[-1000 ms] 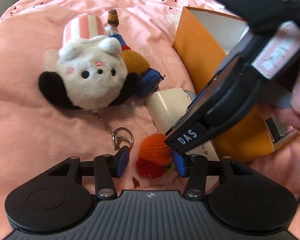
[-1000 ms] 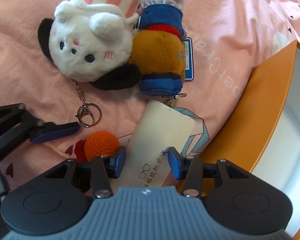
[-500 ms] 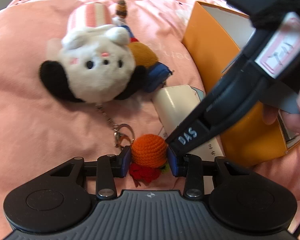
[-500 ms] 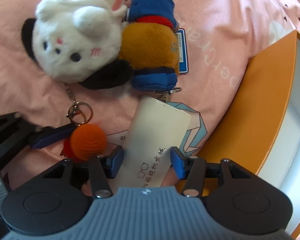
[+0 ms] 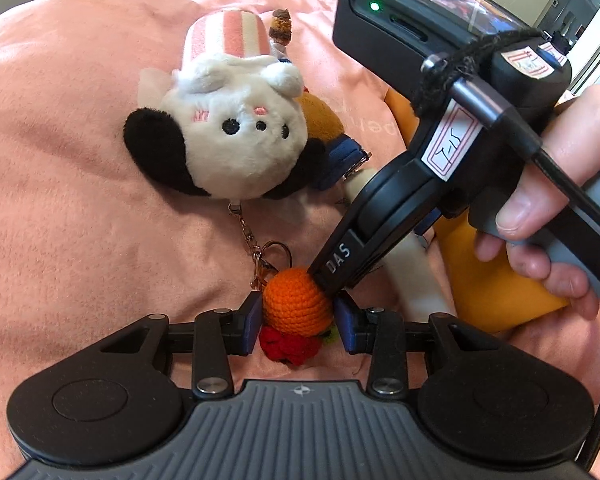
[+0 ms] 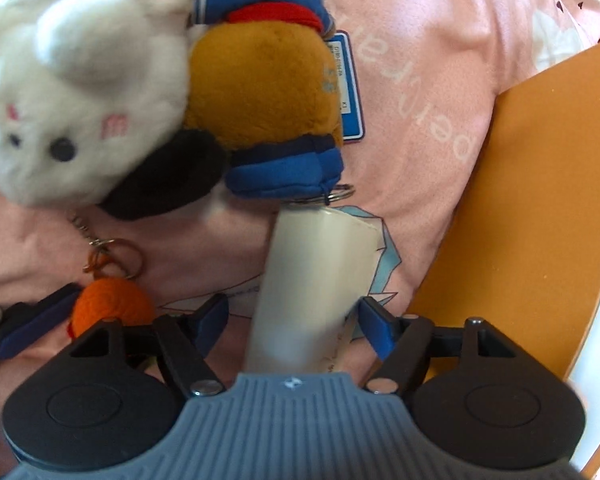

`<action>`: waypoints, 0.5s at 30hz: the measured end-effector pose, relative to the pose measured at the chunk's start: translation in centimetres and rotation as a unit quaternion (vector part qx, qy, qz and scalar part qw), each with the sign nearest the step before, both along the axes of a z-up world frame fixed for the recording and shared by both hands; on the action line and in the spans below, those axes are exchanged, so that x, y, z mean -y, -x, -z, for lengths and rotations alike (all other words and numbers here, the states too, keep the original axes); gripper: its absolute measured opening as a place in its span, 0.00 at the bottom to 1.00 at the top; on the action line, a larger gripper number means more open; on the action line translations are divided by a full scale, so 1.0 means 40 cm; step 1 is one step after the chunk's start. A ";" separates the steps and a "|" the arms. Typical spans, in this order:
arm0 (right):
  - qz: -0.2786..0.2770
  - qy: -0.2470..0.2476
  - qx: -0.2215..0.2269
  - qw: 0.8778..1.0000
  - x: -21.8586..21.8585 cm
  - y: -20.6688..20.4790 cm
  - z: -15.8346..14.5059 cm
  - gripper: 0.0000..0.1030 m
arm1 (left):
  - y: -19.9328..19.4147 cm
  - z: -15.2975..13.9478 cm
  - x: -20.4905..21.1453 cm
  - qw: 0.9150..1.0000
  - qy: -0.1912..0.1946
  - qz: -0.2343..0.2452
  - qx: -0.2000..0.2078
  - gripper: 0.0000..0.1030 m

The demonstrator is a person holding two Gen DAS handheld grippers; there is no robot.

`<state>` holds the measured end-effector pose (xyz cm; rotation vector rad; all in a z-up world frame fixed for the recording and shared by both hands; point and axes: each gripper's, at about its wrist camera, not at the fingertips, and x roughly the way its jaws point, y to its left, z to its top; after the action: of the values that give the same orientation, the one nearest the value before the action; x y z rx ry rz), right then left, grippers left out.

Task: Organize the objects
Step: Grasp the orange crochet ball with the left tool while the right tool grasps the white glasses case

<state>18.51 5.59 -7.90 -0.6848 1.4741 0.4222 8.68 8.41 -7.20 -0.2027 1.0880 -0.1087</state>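
Pink bedspread [image 5: 60, 160] carries everything, with the orange box [image 6: 540, 200] at its right. Your right hand-held gripper [image 6: 294, 320], jaws just widening, straddles the cream case [image 6: 316, 272] without pinching: centre it before closing. Your left hand-held gripper [image 5: 296, 322] clamps the orange crochet ball [image 5: 296, 306]; lift it straight, minding the keyring [image 5: 274, 254].

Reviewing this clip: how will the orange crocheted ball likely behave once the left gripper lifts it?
The orange crocheted ball looks soft yarn, so it probably squashes under the left gripper pads. Likely very light. Its red crocheted piece may dangle and swing.
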 end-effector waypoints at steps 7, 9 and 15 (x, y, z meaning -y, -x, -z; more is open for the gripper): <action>-0.008 -0.027 -0.001 1.000 0.016 0.027 -0.045 0.31 | 0.014 -0.023 0.009 1.000 -0.010 -0.007 0.007 0.43; -0.021 -0.044 -0.004 0.999 0.000 0.052 -0.067 0.31 | 0.018 -0.030 0.010 1.000 -0.012 -0.009 0.007 0.43; -0.033 -0.097 -0.013 0.995 -0.051 0.096 -0.113 0.39 | 0.034 -0.048 0.015 1.000 -0.019 -0.011 0.006 0.42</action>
<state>14.68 7.63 -3.37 -0.5764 1.4160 0.6190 7.32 7.79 -5.27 -0.1791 1.0748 -0.0689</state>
